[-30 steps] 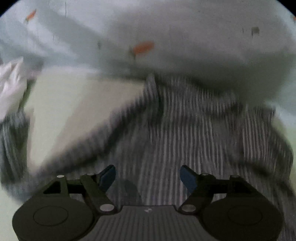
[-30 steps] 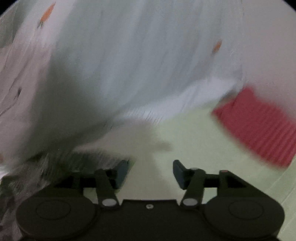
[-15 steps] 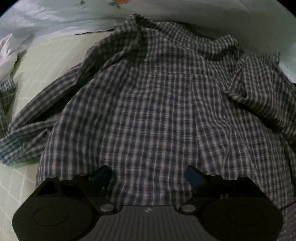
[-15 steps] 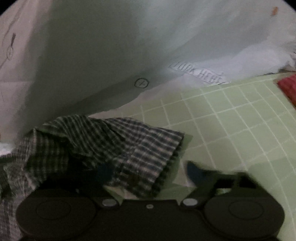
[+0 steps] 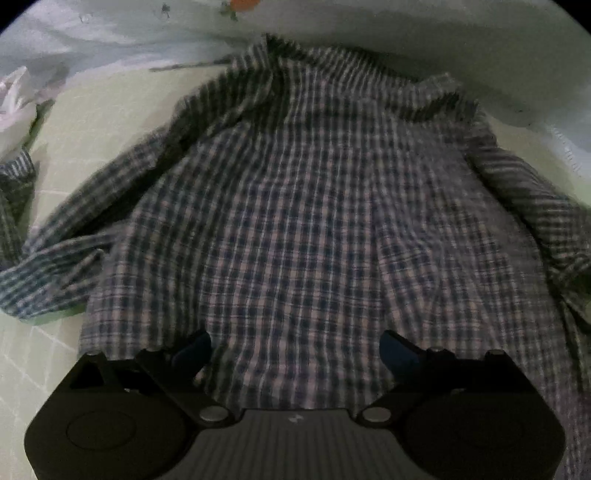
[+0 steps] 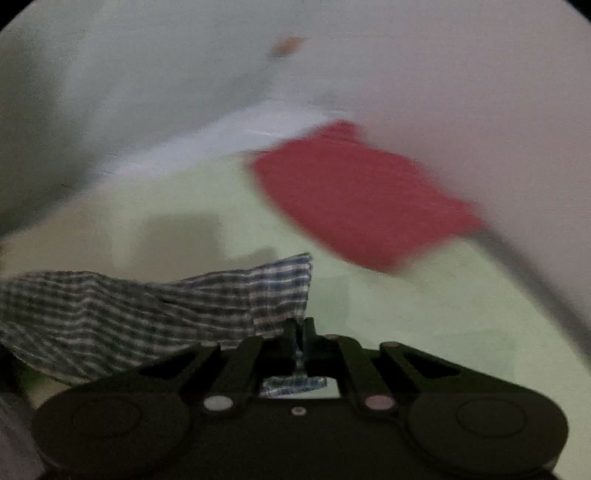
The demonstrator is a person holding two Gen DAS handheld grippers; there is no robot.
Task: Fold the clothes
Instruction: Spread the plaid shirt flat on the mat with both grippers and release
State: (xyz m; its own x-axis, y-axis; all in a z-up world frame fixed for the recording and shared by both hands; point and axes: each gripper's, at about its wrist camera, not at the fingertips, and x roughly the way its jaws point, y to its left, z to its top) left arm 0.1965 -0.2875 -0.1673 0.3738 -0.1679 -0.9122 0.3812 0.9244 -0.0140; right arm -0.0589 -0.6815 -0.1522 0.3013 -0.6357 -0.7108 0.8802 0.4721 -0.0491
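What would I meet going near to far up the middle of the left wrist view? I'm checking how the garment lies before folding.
Left gripper with jaws wide apart → checked shirt spread flat, hem nearest → its collar → pale printed sheet at the far edge.

The right wrist view is smeared by motion blur. A red cloth (image 6: 362, 195) shows no clear edges or folds, and an orange mark (image 6: 286, 45) on the pale sheet behind cannot be identified. In the left wrist view, the checked shirt (image 5: 314, 221) has its near hem hidden behind the gripper body, and its right sleeve is cut off by the picture's edge.
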